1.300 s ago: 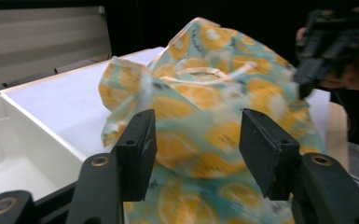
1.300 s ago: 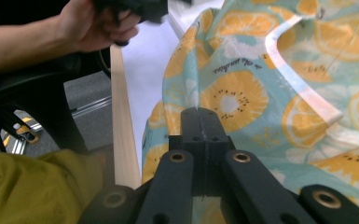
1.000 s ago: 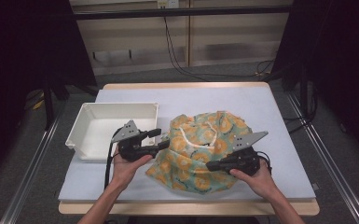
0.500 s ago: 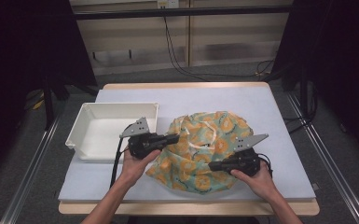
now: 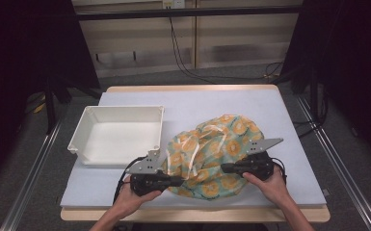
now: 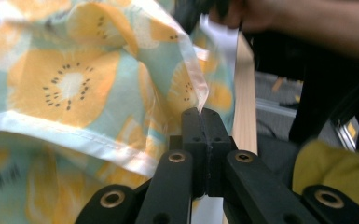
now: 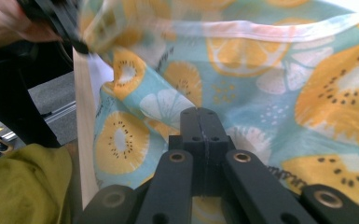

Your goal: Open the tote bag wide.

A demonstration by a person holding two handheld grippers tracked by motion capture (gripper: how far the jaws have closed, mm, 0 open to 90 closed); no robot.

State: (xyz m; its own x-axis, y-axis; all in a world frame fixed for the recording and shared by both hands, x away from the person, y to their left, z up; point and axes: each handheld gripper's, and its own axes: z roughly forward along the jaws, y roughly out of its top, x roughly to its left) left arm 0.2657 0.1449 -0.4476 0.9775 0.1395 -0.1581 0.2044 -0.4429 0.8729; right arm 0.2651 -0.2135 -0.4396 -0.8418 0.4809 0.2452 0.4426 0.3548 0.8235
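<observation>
A cloth printed with orange and yellow fruit slices on pale teal lies bunched on the right half of the table. My left gripper is at the cloth's near-left edge. In the left gripper view its jaws are pressed together where the white hem of the cloth comes down to their tip. My right gripper points left onto the cloth's near-right part. In the right gripper view it is shut, with the cloth drawn up against the jaw tips.
A white rectangular tray stands empty on the left of the pale blue table top. The wooden front edge runs just below both hands. Dark screens stand on both sides, and cables run along the floor behind the table.
My left gripper has shut on the cloth's left side and come toward the front edge, drawing that side of the cloth inward. The right gripper has stayed in place.
</observation>
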